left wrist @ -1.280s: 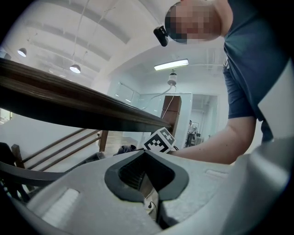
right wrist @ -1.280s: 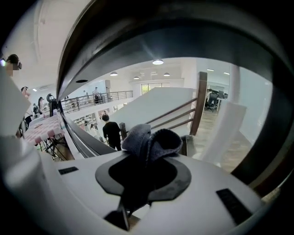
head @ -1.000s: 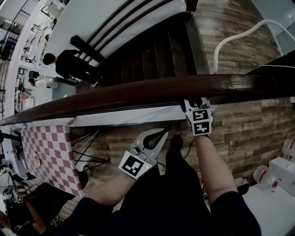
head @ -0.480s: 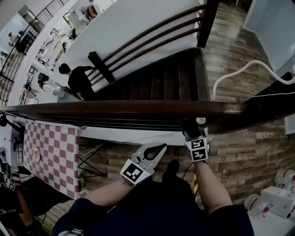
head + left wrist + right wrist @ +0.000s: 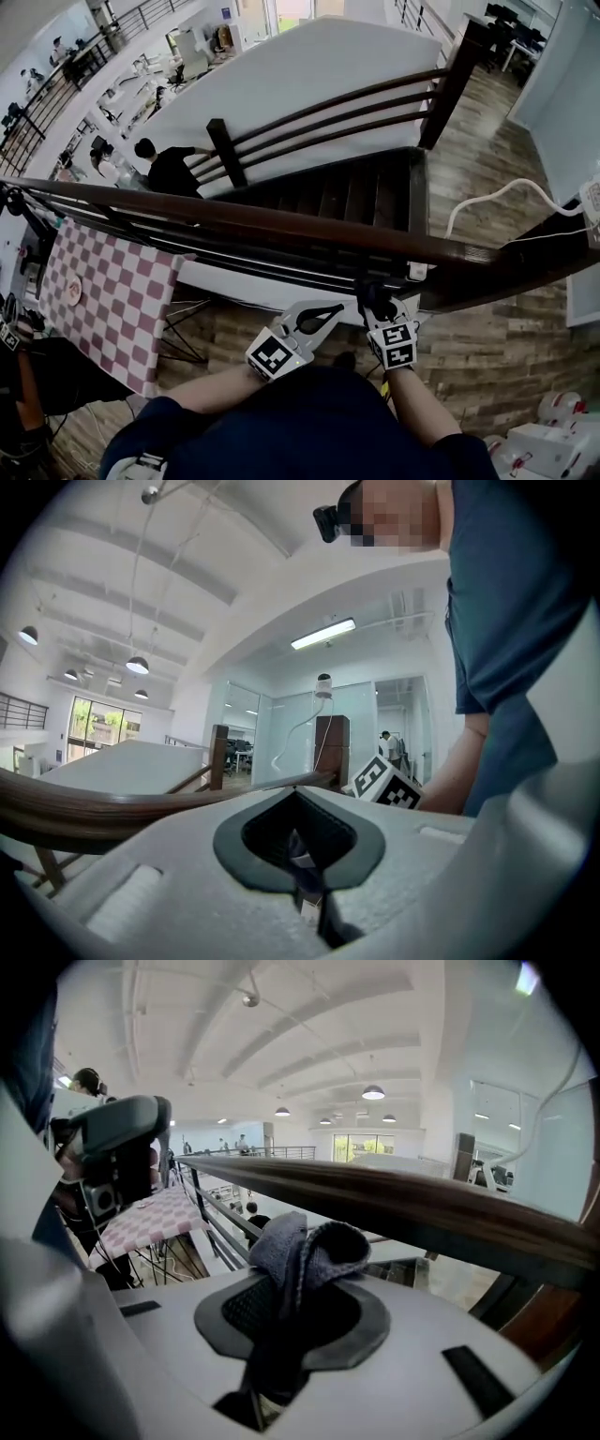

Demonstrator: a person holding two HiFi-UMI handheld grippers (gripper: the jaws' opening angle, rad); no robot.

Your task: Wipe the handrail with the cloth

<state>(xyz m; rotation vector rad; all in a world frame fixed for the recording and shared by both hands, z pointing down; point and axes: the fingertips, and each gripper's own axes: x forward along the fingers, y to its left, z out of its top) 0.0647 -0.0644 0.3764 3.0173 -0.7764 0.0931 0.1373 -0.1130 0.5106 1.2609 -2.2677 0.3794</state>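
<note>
The dark wooden handrail [image 5: 281, 223] crosses the head view from the left edge down to the right. My right gripper [image 5: 373, 298] sits just below it, shut on a bunched grey-blue cloth [image 5: 305, 1246] that sticks up from its jaws. In the right gripper view the handrail [image 5: 403, 1206] runs close above the cloth, and I cannot tell if they touch. My left gripper [image 5: 336, 307] hangs beside the right one, a little lower and to its left, jaws closed together and holding nothing. In the left gripper view the left gripper [image 5: 296, 794] points along the handrail [image 5: 112, 808].
Beyond the rail a dark staircase [image 5: 328, 197] drops away, with a person in black [image 5: 171, 169] on the floor below. A red-and-white checked table [image 5: 103, 291] stands at the lower left. A white cable [image 5: 497, 197] hangs at the right; white containers [image 5: 562, 412] stand at bottom right.
The right gripper with the cloth has come down off the handrail and now sits below it. The head view has tilted up, showing more of the stairwell. The left gripper stayed shut.
</note>
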